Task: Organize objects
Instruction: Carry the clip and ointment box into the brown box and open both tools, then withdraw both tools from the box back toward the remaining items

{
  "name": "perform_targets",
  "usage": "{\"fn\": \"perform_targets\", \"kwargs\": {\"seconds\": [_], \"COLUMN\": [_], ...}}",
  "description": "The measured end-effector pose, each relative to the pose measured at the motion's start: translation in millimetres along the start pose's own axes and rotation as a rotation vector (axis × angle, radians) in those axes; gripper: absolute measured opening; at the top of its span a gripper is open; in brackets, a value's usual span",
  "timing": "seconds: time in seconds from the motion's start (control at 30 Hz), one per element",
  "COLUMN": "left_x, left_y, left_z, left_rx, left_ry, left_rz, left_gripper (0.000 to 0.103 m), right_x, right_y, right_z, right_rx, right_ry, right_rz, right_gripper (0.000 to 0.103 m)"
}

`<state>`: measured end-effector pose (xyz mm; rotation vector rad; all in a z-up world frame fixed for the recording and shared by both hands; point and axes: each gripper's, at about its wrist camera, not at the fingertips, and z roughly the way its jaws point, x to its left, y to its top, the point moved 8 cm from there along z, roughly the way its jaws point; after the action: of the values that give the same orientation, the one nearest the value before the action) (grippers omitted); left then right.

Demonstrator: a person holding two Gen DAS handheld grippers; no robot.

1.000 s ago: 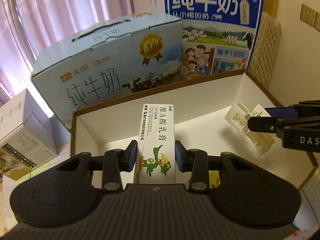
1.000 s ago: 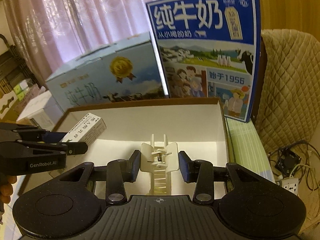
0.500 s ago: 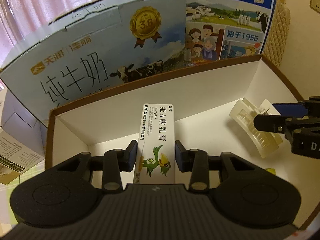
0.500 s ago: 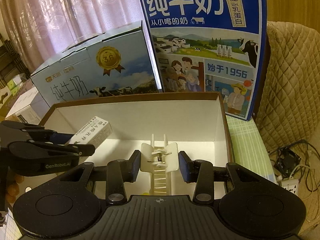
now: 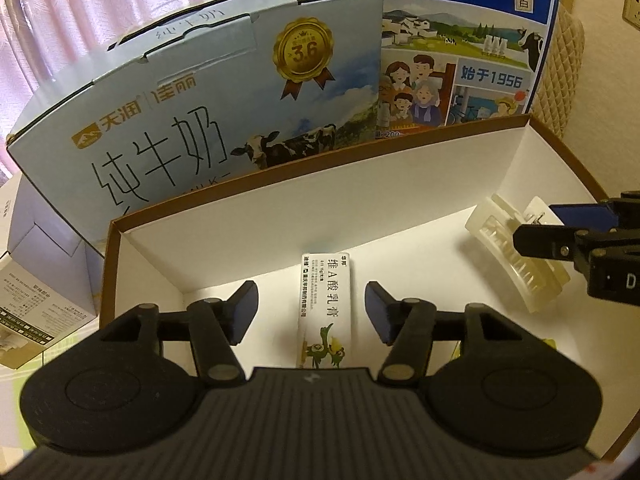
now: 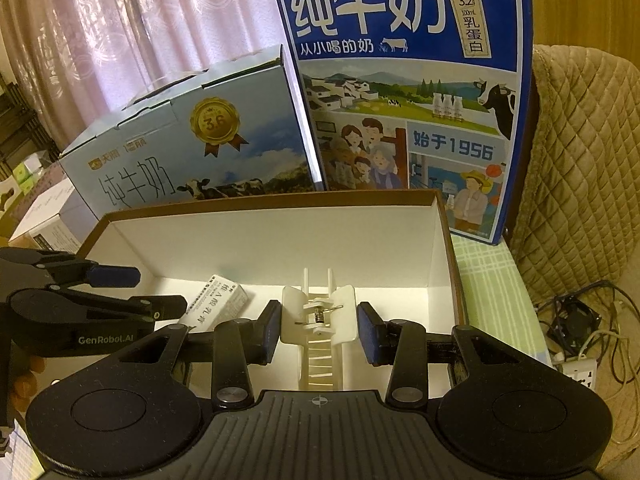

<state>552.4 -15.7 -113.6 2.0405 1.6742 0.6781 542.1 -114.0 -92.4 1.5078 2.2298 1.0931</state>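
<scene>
A white ointment box (image 5: 327, 307) with a green bird lies on the floor of the brown-rimmed white storage box (image 5: 280, 208). My left gripper (image 5: 311, 312) is open, its pads apart on either side of the ointment box. A translucent white hair claw clip (image 6: 318, 320) sits between the pads of my right gripper (image 6: 319, 330), which is open with small gaps to the clip. The clip (image 5: 516, 254) and the ointment box (image 6: 218, 306) each show in the other view too. Both grippers are inside the storage box (image 6: 448, 240).
A light blue milk carton (image 5: 208, 92) and a tall dark blue milk carton (image 6: 408, 92) stand right behind the storage box. A small white box (image 5: 28, 312) is at the left. A quilted chair (image 6: 580, 160) and a power strip with cables (image 6: 576, 364) are at the right.
My left gripper has opened and let go of the ointment box, which now lies in the storage box. My right gripper has opened off the hair clip. Both moved lower into the box.
</scene>
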Motion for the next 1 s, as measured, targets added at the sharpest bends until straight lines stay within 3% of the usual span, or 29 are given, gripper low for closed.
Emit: {"fn": "perform_targets", "kwargs": {"seconds": [0.27,0.37,0.53,1.0], "left_x": [2,2,2,4], "left_y": [-5,-6,-4,-15], "left_z": [-6,-10,-18,-58], "left_rx": [-0.004,-0.013,-0.042,-0.08], "left_ry": [0.005,0.005,0.009,-0.004], "left_rz": [-0.003,-0.004,-0.003,-0.052], "left_gripper": [0.061,0.07,0.081,0.1], "right_x": [5,7,9,12], "right_y": [6,10,17,3], "right_z": [-4,-9,-20,-60], "right_rx": [-0.027,-0.067,-0.128,-0.156], "right_ry": [0.019,0.03,0.015,0.034], "right_rz": [-0.002,0.001,-0.008,0.028], "right_gripper": [0.038,0.038,0.061,0.071]}}
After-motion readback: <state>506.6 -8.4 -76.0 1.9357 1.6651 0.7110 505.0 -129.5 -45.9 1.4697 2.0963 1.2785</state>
